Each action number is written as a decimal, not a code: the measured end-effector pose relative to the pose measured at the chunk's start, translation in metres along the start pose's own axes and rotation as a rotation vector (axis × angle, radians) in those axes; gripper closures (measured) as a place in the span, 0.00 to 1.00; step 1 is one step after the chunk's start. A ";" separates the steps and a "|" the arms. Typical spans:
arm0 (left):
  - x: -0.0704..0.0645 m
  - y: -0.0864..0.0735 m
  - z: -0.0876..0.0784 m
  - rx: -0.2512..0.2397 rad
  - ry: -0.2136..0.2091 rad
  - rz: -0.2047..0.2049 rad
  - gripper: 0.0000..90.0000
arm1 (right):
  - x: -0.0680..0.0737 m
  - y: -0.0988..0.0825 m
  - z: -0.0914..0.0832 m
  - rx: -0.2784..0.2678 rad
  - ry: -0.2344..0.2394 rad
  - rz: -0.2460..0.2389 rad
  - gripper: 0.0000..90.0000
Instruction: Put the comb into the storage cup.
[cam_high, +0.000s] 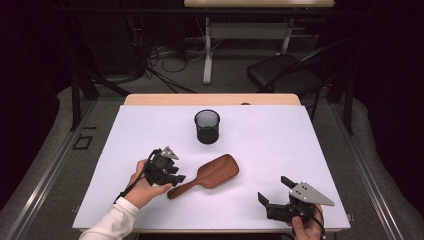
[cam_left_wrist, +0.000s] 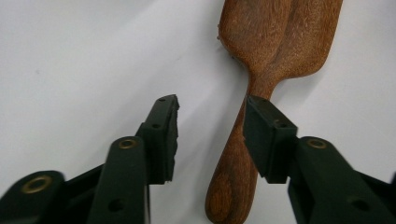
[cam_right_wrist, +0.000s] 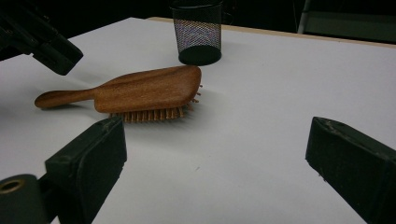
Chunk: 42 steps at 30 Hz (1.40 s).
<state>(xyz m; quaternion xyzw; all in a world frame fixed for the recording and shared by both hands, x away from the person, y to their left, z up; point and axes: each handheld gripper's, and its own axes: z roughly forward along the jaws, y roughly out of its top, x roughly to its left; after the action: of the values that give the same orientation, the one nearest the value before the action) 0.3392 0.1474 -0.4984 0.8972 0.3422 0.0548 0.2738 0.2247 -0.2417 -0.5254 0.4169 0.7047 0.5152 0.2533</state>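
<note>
A brown wooden hairbrush lies bristles down on the white table, its handle pointing toward the near left. My left gripper hovers over the handle end, held in a hand with a white sleeve. In the left gripper view its jaws stand apart, and the brush handle runs under the right-hand one without either pad pressing on it. My right gripper rests near the front right edge, open wide and holding nothing. From there it looks at the brush side on.
A black mesh cup stands upright behind the brush, near the table's far middle, also in the right gripper view. Beyond the table are a black chair, a desk leg and floor cables.
</note>
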 end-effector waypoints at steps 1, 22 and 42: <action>0.000 0.000 0.000 -0.001 0.003 0.001 0.59 | 0.000 0.000 0.000 0.000 0.000 0.000 0.06; -0.013 0.011 -0.005 0.054 0.006 0.122 0.43 | 0.000 0.000 0.000 0.004 0.000 -0.006 0.06; -0.020 0.024 0.008 0.109 -0.004 0.163 0.17 | 0.000 0.000 0.000 0.015 0.004 -0.011 0.06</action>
<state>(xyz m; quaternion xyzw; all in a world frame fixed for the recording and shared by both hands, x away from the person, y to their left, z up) 0.3410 0.1158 -0.4908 0.9358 0.2700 0.0563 0.2196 0.2244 -0.2414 -0.5252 0.4138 0.7113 0.5094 0.2517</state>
